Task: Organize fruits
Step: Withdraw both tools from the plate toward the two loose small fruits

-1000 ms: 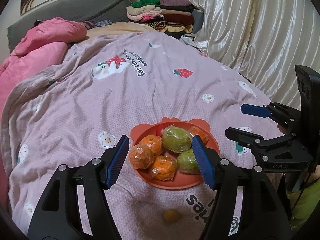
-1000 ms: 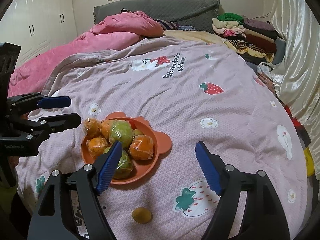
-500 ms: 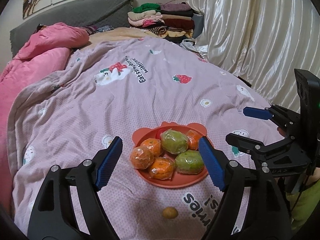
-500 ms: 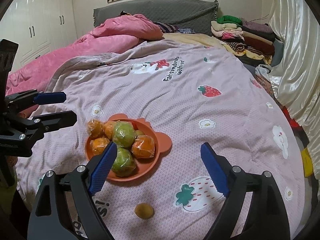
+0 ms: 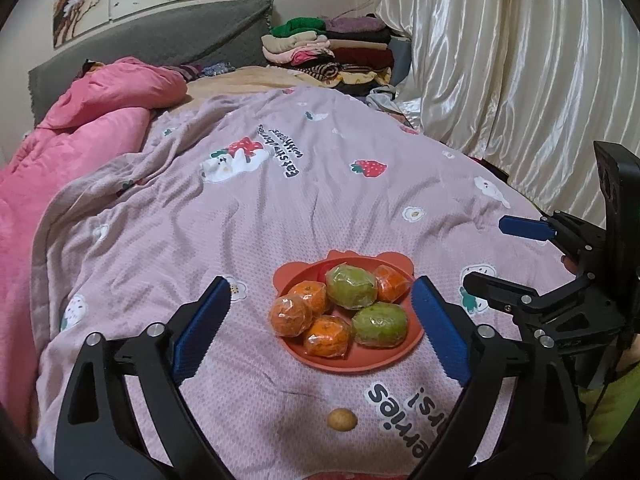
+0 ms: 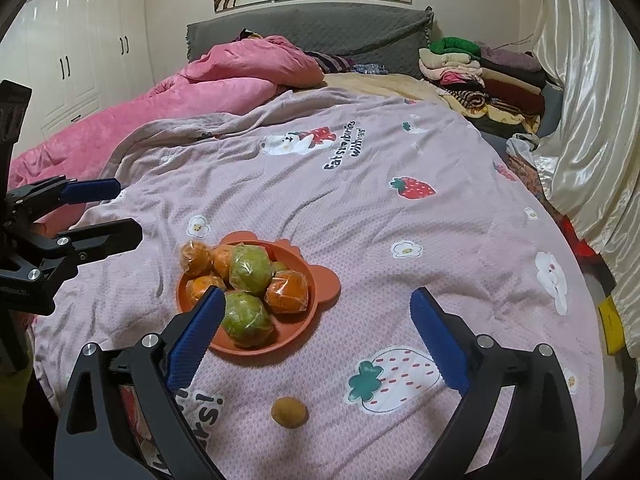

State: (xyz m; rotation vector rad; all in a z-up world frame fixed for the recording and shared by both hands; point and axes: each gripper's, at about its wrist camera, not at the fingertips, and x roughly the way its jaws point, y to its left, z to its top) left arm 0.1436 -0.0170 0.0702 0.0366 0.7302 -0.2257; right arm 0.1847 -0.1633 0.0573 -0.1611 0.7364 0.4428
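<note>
on the pink strawberry-print blanket (image 6: 360,200) sat an orange bear-eared plate (image 6: 320,284), heaped with four plastic-wrapped oranges (image 5: 291,316) and two wrapped green fruits (image 5: 351,288). one small yellow-brown fruit (image 6: 289,411) lay loose on the blanket, apart from the plate, on the near side. left gripper (image 5: 320,326) hovered above the plate with jaws spread wide, nothing between them; right gripper (image 6: 316,334) likewise released and empty, held above the blanket beside the plate, loose fruit roughly under its span. judged: task nearly done, one stray fruit left to bring in. risks noted: the stray is small and round on soft, wrinkled bedding, so a descending finger could press the fabric and roll it off, or pinch blanket along with it. the pile was already stacked; the leftmost orange overhung the rim, so a dropped fruit or a nudge could tip one out. slick wrapping may slide under pressure.
</note>
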